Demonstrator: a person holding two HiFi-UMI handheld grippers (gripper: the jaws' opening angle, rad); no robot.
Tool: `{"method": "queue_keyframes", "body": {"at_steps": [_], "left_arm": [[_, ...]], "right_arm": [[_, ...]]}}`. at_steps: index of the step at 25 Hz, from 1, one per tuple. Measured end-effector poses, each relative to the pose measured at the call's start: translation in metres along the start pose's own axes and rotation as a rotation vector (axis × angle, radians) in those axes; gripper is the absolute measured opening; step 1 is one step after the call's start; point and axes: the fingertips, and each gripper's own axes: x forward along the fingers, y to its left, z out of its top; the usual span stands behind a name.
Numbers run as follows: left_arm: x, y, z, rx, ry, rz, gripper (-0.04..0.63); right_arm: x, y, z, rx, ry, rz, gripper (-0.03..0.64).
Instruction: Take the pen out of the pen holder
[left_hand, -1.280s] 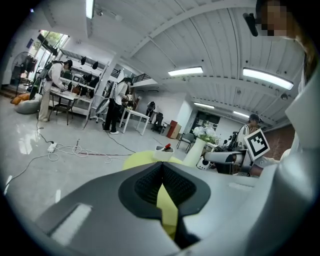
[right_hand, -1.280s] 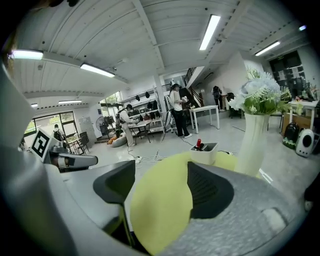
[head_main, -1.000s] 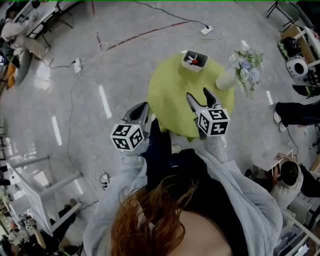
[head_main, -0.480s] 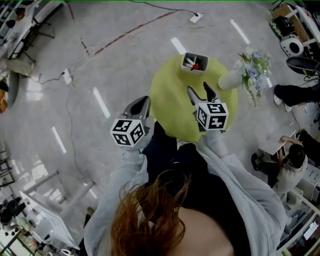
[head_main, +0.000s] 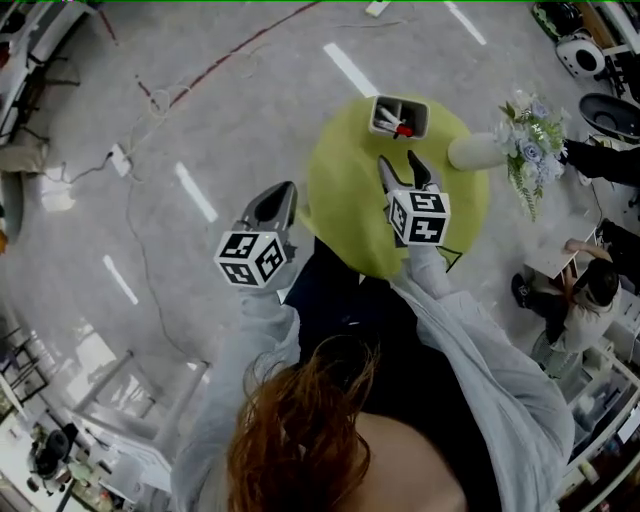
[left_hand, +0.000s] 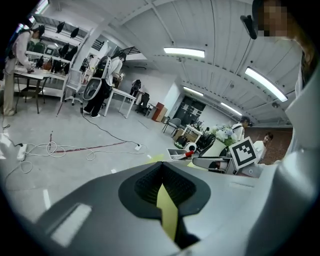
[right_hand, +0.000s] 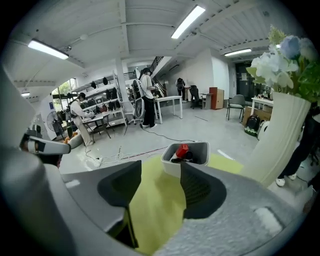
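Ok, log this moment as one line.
phase: approach | left gripper: shut, empty | right gripper: fingers open, just closing, nothing between, short of white rectangular pen holder | red-capped pen: in holder

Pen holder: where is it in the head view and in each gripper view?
Head view: pen holder near the top, right of centre.
Left gripper view: pen holder small, just right of centre.
Right gripper view: pen holder near the centre.
Shared landmark: white flower vase, to its right everywhere.

Bare tabletop before pen holder
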Motion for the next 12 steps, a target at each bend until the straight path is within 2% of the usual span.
{"method": "queue_keyframes", "body": {"at_steps": [12], "left_arm": [[0.033,0.042,0.001,-0.009,0.075,-0.037,0.017]], "right_arm": [[0.051,-0.017,-0.005,0.040,0.064,-0.137,0.225]]}}
